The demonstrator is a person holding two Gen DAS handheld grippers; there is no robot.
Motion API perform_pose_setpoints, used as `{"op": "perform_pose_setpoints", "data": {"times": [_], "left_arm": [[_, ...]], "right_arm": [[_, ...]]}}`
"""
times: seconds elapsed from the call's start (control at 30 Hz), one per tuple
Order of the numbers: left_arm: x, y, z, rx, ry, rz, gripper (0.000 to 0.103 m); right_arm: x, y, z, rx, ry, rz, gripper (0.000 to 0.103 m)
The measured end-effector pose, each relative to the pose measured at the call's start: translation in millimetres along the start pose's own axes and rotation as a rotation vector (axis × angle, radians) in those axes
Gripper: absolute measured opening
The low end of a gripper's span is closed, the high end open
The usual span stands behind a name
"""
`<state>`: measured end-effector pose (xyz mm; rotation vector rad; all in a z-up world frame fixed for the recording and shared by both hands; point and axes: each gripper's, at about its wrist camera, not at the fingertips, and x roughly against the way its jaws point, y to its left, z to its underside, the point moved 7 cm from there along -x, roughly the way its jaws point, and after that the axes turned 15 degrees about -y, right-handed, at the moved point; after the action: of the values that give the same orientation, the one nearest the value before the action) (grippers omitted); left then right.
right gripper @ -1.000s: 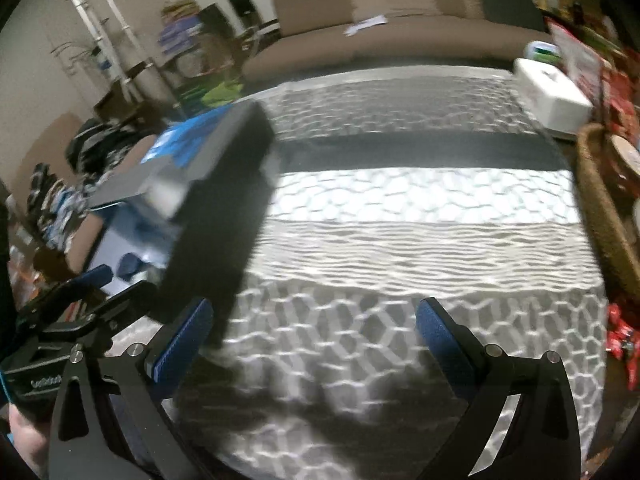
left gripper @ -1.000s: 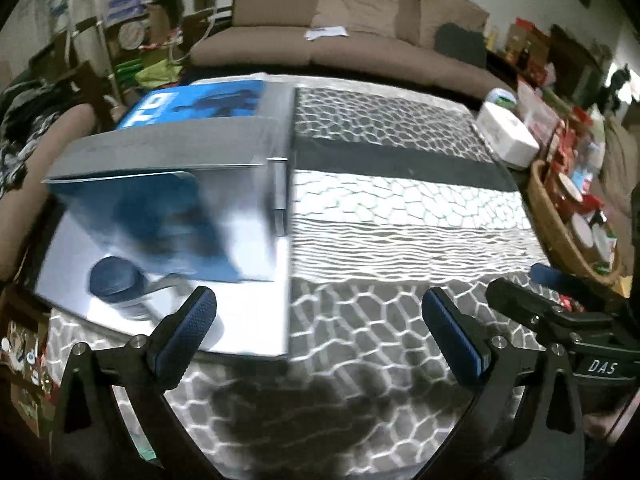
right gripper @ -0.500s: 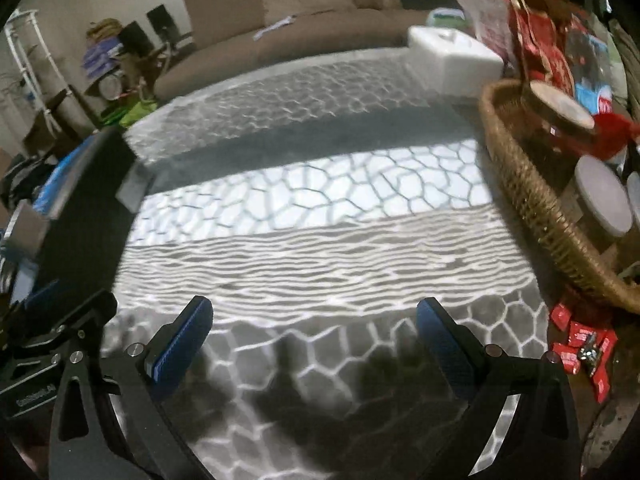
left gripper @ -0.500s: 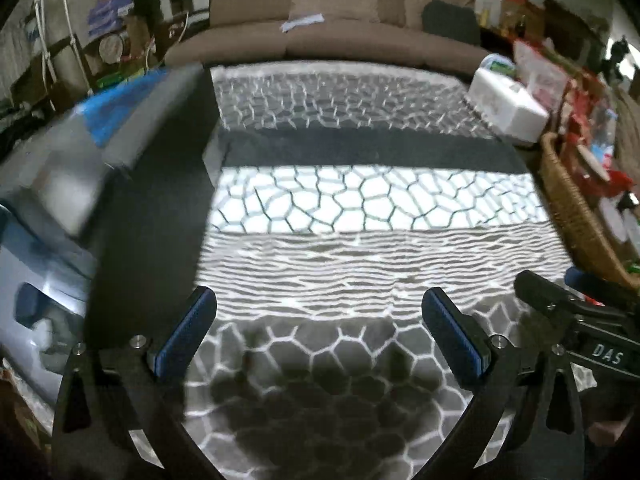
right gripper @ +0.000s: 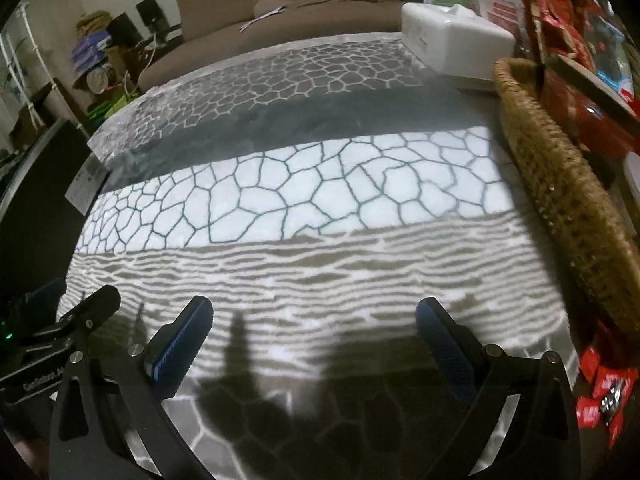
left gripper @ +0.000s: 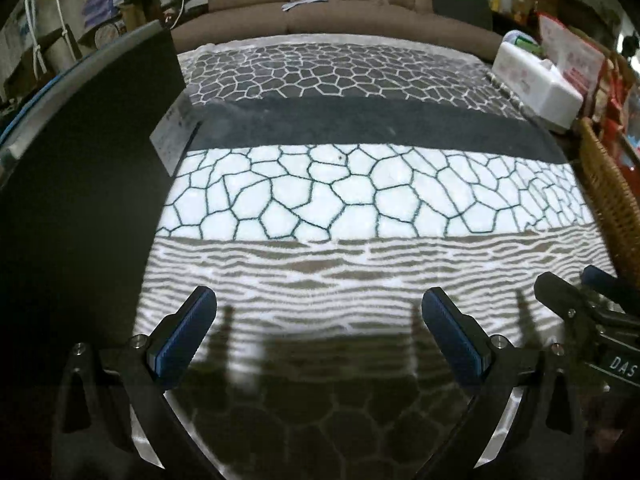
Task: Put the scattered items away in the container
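A dark box (left gripper: 80, 184) with a white label stands at the left edge of the patterned cloth (left gripper: 360, 200); only its black side wall shows, its inside is hidden. It also shows in the right wrist view (right gripper: 36, 208). My left gripper (left gripper: 320, 336) is open and empty above the cloth, right of the box. My right gripper (right gripper: 312, 344) is open and empty over the cloth's front part. Red candy wrappers (right gripper: 600, 384) lie at the front right.
A wicker basket (right gripper: 560, 176) with red packages stands along the right edge. A white tissue box (right gripper: 452, 36) sits at the back right. A brown sofa (left gripper: 328, 12) is behind the table. Cluttered shelves stand at the back left.
Both views have swung right, away from the box. The box's open inside with the dark blue item has left view; only its dark side remains at the left.
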<state>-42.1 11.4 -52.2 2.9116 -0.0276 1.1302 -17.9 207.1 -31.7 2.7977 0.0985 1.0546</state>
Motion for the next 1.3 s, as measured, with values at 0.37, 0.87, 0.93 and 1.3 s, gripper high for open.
{"op": "perform_pose_setpoints", "data": {"times": [0.37, 0.87, 0.93, 1.3], "left_arm": [[-18.0, 2.7, 10.9, 0.006, -0.007, 0.004, 0.103], [-18.9, 2.3, 10.8, 0.007, -0.033, 0.015, 0.103], [-19.0, 2.1, 10.8, 0.008, -0.033, 0.016, 0.103], [-18.9, 2.3, 10.9, 0.007, -0.033, 0.015, 0.103]], "right_arm": [[-7.6, 5.9, 4.9, 0.08, -0.06, 0.057, 0.103], [-12.8, 9.7, 8.7, 0.141, -0.045, 0.102, 0.103], [-12.9, 8.2, 8.7, 0.142, -0.044, 0.103, 0.103], [-13.0, 9.1, 8.9, 0.142, -0.044, 0.103, 0.103]]}}
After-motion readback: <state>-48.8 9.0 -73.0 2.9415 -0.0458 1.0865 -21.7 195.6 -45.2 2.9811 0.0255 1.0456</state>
